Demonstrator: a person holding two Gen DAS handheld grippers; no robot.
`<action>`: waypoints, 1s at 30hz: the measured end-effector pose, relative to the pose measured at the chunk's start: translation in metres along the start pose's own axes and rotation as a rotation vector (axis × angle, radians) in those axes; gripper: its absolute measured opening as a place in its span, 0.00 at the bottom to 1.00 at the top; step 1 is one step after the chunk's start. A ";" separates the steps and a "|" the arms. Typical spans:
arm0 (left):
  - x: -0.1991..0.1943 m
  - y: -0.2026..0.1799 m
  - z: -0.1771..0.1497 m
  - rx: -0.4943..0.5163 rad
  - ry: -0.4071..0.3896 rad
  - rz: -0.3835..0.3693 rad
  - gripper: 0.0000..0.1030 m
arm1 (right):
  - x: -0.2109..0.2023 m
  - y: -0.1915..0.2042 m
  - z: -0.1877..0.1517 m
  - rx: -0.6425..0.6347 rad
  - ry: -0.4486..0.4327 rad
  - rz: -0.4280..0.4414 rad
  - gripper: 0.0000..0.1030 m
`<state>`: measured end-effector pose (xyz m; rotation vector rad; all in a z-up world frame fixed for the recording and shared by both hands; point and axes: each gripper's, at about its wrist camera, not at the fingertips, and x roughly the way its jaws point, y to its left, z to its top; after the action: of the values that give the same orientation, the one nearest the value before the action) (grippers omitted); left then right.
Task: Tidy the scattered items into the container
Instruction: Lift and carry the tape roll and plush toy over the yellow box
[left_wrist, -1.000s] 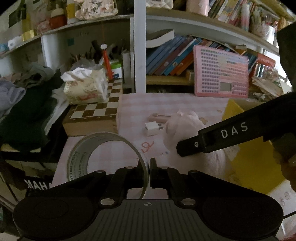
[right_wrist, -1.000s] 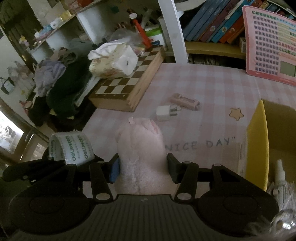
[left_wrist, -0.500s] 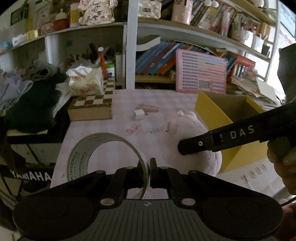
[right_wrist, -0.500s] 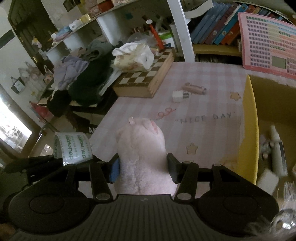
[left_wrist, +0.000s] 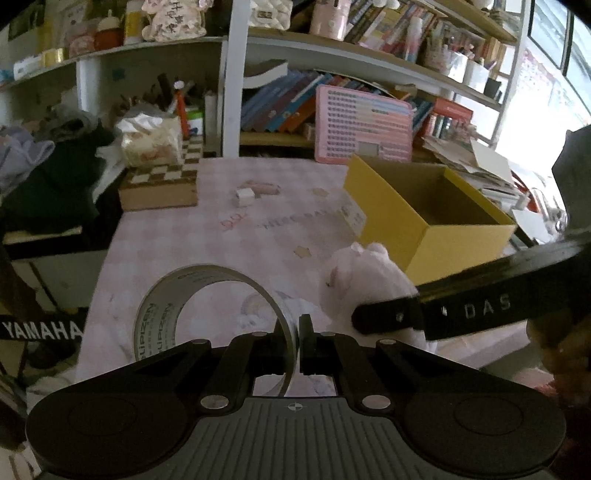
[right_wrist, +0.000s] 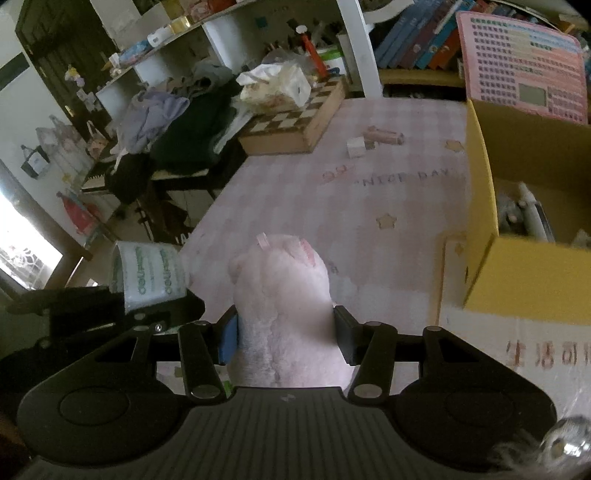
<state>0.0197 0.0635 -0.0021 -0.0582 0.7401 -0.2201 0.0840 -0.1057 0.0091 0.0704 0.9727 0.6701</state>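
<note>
Yellow cardboard box (right_wrist: 524, 273) sits open-topped on the pink checked tablecloth (right_wrist: 332, 206), ahead and to the right of the right gripper (right_wrist: 286, 338); in the left wrist view the same box (left_wrist: 436, 221) lies ahead-right of the left gripper (left_wrist: 294, 334). Inside it, a white tube-shaped item (right_wrist: 532, 214) and other small bits, too dim to identify.

Chessboard case (left_wrist: 162, 184) far ahead-left of both grippers, a tissue pack (left_wrist: 151, 142) resting on top of it.

Pink plush toy (right_wrist: 280, 306) is clamped between the right gripper's jaws at moderate width, pads pressed into its sides; its front end projects forward over the cloth. From the left wrist view the toy (left_wrist: 364, 280) is just right of the left gripper.

Tape roll (left_wrist: 207, 314) hangs on the left gripper: jaws pinched nearly together on the roll's wall, with the ring extending forward-left. In the right wrist view, roll (right_wrist: 149, 275) is just left of the plush.

White adapter (left_wrist: 245, 194) and pink stick-shaped item (left_wrist: 263, 187) lie touching on the cloth, well ahead of both grippers, left of the box.
</note>
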 end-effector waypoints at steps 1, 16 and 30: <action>-0.001 -0.002 -0.003 0.003 0.001 -0.007 0.04 | -0.002 0.001 -0.005 0.008 0.004 0.001 0.48; -0.013 -0.028 -0.023 0.052 0.017 -0.084 0.04 | -0.033 -0.002 -0.051 0.091 -0.007 -0.045 0.48; 0.002 -0.067 -0.027 0.142 0.060 -0.214 0.04 | -0.063 -0.025 -0.081 0.203 -0.024 -0.141 0.48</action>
<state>-0.0092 -0.0016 -0.0141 0.0044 0.7762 -0.4792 0.0089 -0.1797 0.0004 0.1863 1.0103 0.4391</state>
